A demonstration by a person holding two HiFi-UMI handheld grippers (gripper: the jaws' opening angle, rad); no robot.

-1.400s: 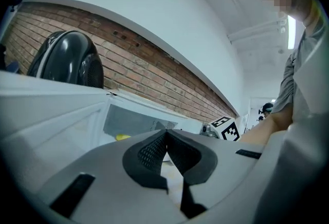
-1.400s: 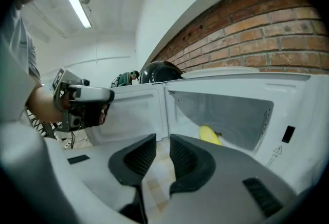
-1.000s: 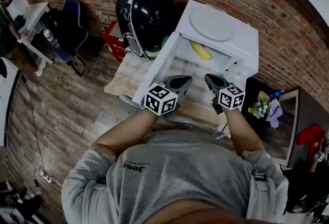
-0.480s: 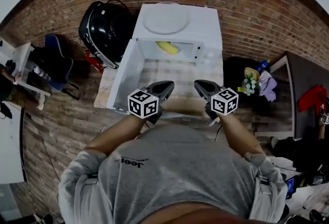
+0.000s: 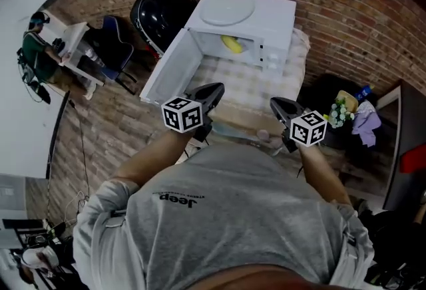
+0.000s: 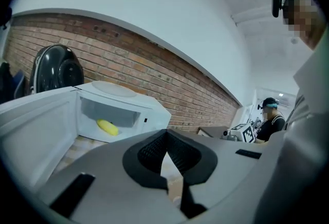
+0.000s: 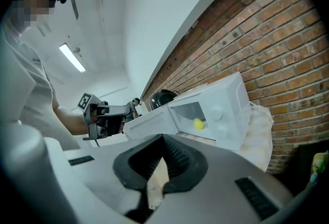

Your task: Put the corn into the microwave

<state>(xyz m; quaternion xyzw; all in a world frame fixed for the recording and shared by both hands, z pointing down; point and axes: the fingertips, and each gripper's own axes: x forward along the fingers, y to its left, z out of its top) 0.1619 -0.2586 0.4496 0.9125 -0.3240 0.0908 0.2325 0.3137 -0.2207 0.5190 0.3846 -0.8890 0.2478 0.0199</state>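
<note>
the corn (image 5: pixel 231 43) already lies inside the microwave (image 5: pixel 266 12), long axis roughly across the opening, well ahead of both grippers. the open door (image 5: pixel 170 66) swings out nearer the left gripper (image 5: pixel 213 91). it and the right gripper (image 5: pixel 278 105) have jaws closed on nothing, and both have drawn back from the opening since a second ago.
</note>
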